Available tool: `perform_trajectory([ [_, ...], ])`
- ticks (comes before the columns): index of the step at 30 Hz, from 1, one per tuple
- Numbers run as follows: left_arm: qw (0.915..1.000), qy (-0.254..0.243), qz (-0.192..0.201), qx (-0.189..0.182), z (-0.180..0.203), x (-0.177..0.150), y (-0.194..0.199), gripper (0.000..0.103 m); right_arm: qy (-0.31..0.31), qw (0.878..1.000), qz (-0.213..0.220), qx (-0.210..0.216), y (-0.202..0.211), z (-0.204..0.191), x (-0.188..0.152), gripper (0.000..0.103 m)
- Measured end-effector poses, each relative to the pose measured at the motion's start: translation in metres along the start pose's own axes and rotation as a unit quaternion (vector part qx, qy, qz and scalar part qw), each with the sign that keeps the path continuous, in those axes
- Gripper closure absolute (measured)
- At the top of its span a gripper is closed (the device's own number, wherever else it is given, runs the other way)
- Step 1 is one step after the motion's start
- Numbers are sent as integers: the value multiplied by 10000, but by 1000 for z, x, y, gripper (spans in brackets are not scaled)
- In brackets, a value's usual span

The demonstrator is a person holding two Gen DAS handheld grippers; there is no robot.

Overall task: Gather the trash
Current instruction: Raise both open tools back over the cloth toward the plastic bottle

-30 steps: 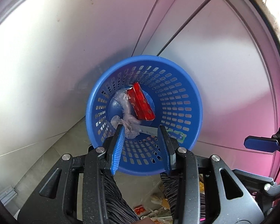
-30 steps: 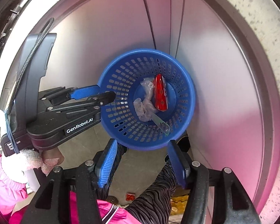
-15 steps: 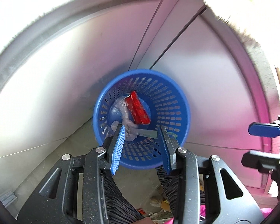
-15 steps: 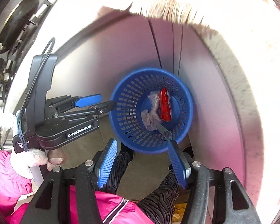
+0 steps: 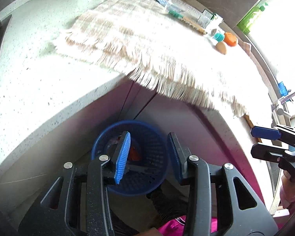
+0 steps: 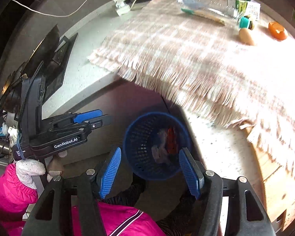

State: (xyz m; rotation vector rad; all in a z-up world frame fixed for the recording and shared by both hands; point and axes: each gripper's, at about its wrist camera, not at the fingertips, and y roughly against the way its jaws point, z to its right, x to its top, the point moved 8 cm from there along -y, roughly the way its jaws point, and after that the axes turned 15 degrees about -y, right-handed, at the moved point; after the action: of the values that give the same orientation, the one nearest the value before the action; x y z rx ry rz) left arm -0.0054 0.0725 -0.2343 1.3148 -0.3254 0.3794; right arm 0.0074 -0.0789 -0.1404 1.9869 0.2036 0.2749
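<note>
The round blue perforated plastic basket (image 6: 157, 145) on the floor below the desk already holds a red wrapper (image 6: 172, 140) and crumpled pale plastic (image 6: 160, 150). On the fringed beige cloth (image 6: 186, 55) a clear plastic bottle (image 6: 206, 7), a teal cap (image 6: 244, 22) and an orange lid (image 6: 277, 30) remain, so the task looks partly done. The left gripper (image 5: 147, 157) and right gripper (image 6: 150, 174) both hang over the basket, jaws apart and empty.

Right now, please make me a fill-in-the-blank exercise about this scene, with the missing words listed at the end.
1. The round blue perforated plastic basket stands on the ____, below the counter edge.
2. The fringed beige checked cloth lies on the speckled white ____.
3. The clear plastic bottle on the cloth lies on its ____.
4. Both the left gripper and the right gripper are ____.

Missing words: floor; countertop; side; open
</note>
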Motion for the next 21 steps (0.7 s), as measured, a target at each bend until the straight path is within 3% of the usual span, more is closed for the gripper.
perform_trajectory([
  [2, 9999, 39, 155, -31, 7, 18, 8, 48, -63, 9998, 180, 33, 14, 10, 13, 38],
  [10, 9983, 229, 480, -232, 36, 94, 12, 45, -331, 9958, 850, -93, 60, 60, 72, 36],
  [13, 9969, 535, 493, -316, 44, 119, 5, 37, -438, 9938, 1019, -85, 69, 80, 90, 36],
  [21, 9868, 1440, 685, -280, 50, 190, -10, 36, -539, 9905, 1250, -220, 75, 117, 130, 36],
])
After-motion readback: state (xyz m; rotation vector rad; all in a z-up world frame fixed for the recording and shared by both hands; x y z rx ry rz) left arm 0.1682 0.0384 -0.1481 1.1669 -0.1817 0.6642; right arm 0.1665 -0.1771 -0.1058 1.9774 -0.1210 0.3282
